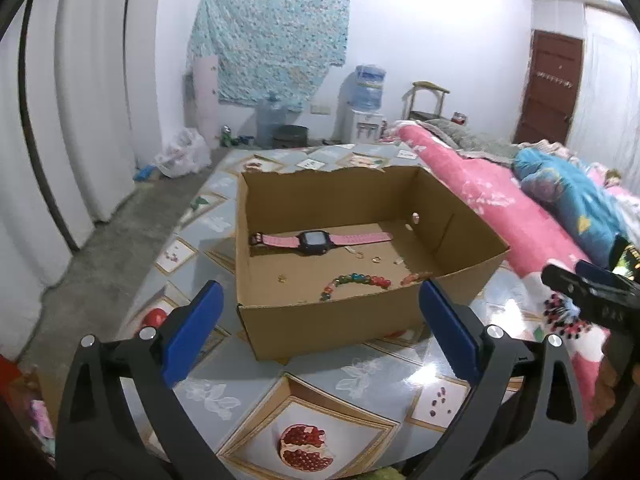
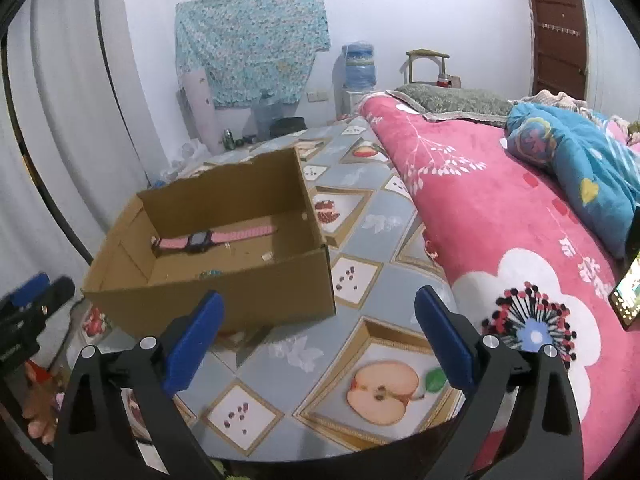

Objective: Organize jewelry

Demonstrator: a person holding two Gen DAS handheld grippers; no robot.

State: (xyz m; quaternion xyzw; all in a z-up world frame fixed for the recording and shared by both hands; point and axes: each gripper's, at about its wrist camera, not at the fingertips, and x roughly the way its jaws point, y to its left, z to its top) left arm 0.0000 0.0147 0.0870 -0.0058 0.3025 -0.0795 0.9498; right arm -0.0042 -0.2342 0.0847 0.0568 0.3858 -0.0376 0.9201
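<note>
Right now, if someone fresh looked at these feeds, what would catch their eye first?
Probably the open cardboard box standing on the fruit-patterned table, with a pink-strapped watch lying flat on its floor and a colourful bead bracelet nearer the front wall. Next, the bright pink flowered blanket along the table's right side. Both grippers, left and right, stand open and empty.

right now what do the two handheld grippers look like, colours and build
Both match: the left gripper and right gripper each have two black plastic arms with triangular cut-outs and round silver pivot bolts, ending in flat blue pads. No cables, sleeves or readable markings show.
</note>
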